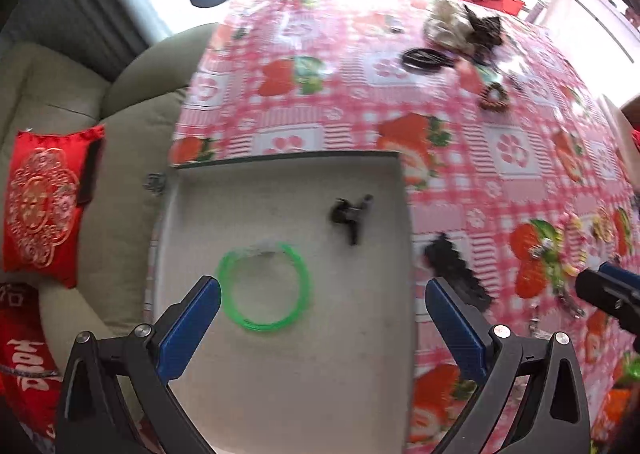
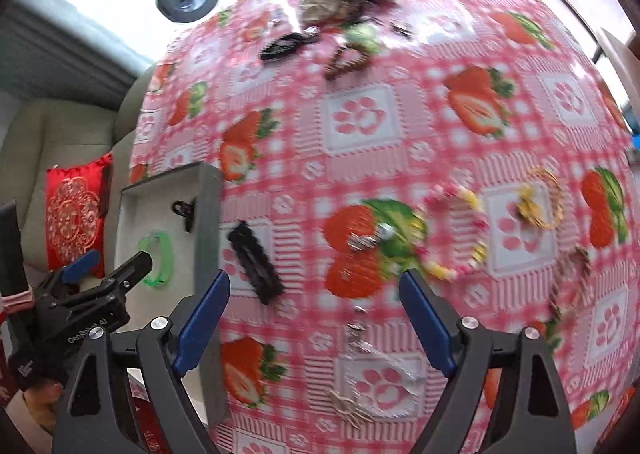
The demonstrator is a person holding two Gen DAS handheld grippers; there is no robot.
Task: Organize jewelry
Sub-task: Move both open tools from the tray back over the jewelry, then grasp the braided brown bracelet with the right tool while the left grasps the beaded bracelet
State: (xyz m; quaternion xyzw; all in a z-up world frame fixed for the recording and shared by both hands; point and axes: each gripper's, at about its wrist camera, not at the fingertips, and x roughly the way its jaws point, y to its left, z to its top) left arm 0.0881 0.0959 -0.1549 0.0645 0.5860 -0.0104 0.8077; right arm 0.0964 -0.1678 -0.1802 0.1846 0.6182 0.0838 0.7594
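- L gripper [image 1: 322,294] hanging over the grey tray [image 1: 280,374], fingers spread wide, nothing btwn them.
- Green bangle [image 1: 264,286] lying flat on tray floor, just off my L finger tip at approx 1 o'clock from it; not touching as far as I can tell.
- Small black clip [image 1: 350,216] sitting in the tray too, approx 1 o'clock from the bangle, well apart.
- R gripper [image 2: 316,294] hovering over the strawberry tablecloth [image 2: 360,122], fingers also wide, gripping nothing.
- Black barrette [image 2: 256,266] lying on cloth just outside tray wall, approx 10 o'clock from R gripper, near its L finger.
- Pink/yellow bead bracelet [image 2: 456,230] at approx 2 o'clock; small silver charm [image 2: 370,238] at 12; gold bracelet [image 2: 540,198] further out at 2.
- Thin chain [image 2: 356,334] lying btwn R fingers, closer in; blurred, can't make out detail.
- Judging tidying partway: two pcs in tray, many loose on cloth.
- Handling guess, barrette: light, stiff, flat; probably best pinching across its narrow width at mid-length, pads low to cloth.
- Bead bracelet: light, limp, prob. slippery; taking one side of the loop, expecting it to dangle.
- Chain: very fine, will likely slip; needing pads right down on the cloth.
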